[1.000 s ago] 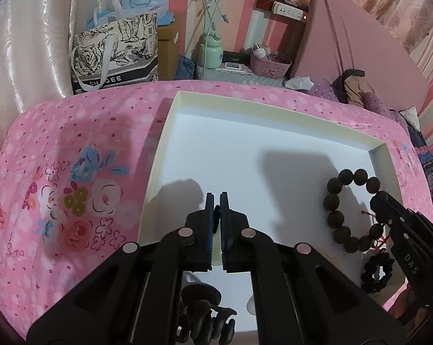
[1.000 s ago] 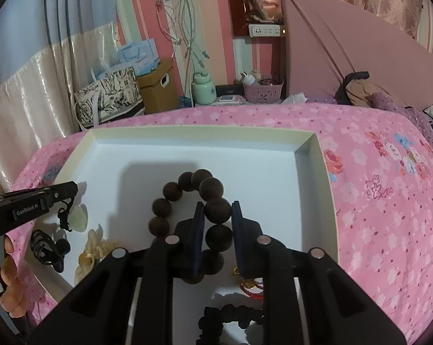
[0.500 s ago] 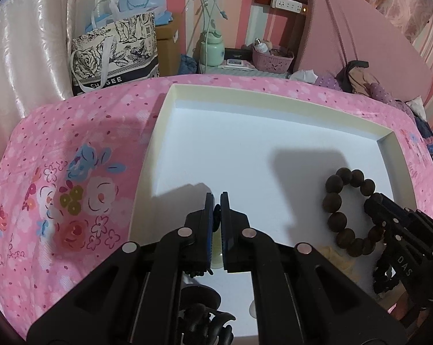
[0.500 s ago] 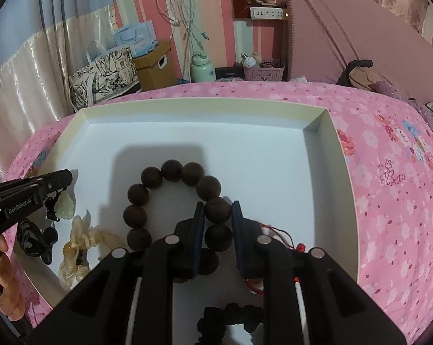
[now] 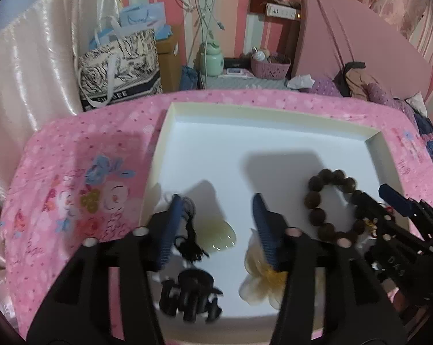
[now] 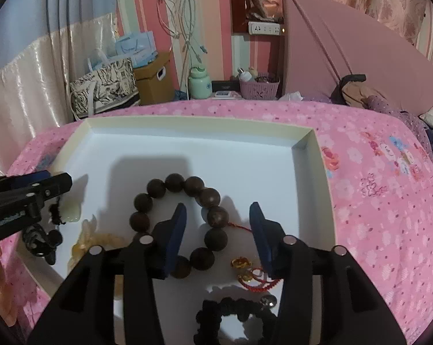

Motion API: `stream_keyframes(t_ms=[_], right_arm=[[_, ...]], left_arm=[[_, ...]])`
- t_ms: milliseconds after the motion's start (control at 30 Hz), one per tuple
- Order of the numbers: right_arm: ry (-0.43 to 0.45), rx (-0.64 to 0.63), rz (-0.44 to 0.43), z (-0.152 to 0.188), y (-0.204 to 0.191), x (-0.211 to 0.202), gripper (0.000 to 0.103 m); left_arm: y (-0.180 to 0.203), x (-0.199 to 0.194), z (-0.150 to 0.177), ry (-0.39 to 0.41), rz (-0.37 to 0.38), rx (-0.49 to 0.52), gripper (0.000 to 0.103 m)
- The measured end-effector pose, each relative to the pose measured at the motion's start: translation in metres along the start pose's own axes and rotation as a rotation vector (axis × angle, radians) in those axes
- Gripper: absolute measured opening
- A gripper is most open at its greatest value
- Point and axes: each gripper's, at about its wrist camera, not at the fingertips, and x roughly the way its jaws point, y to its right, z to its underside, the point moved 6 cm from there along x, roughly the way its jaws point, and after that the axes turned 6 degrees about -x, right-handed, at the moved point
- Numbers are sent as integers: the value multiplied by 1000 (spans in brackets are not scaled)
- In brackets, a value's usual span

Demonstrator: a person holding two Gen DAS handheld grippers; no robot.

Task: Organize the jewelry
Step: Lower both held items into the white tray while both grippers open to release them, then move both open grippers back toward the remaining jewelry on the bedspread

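A white tray (image 5: 269, 108) lies on the pink bedspread. My left gripper (image 5: 216, 198) hovers over its near left corner, jaws opening, pads touching nothing. Under it lies a pale green pendant (image 5: 219, 237) on a black cord (image 5: 190, 243). A black hair claw (image 5: 189, 293) and a white-yellow flower clip (image 5: 261, 286) lie nearer. My right gripper (image 6: 218, 206) is opening over the dark wooden bead bracelet (image 6: 174, 182), whose right-hand beads lie between the pads, untouched. A red string with gold charms (image 6: 246, 268) and a black beaded band (image 6: 233, 312) lie below it.
The tray's raised cream rim (image 6: 314, 155) bounds the work area. Beyond the bed's far edge stand a patterned tote bag (image 5: 120, 67), a cardboard box (image 6: 153, 77), a green bottle (image 6: 199, 83) and a pink basket (image 6: 258, 89). Clothes (image 6: 357, 90) are heaped at the back right.
Both grippers went from shut to open. The left let the green pendant down into the tray and rose a little. The right let go of the bead bracelet.
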Motion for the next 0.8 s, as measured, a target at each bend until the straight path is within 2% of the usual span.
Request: stream_keyframes(t_ms=[100,200,267,333,433,500,567,667,800], right_arm=[[7,1,-5,1,2,-15,54],[42,-18,-1,4,1,-45,68],[69,-21,1,6,2,-67,72],[93,-21,-14,11,1,-92,81],[116,-36,-17,23,2,-119,81],[130,-53,-13,38,3,-139,82],[136,-60,-9,54,5,-152,91],[141,-55,-12,82,12,-166,91],[119,-16,-34,124,23,-173,91]], left_arm=[[1,-24,2,16,-21,3,68],[-3,-56,7,62,-42,11,77],[-6,-80,13,99,-63,14,85],[-9,-105,25,133,-66,14,89],[-14,-132,46,168,-67,11,95],[-19,-148,67,184,-67,9,97],[-24,-158,83,183,-59,-2,99],[-33,-169,113,174,-36,-18,100],[-46,-179,153,184,-64,-28,100]])
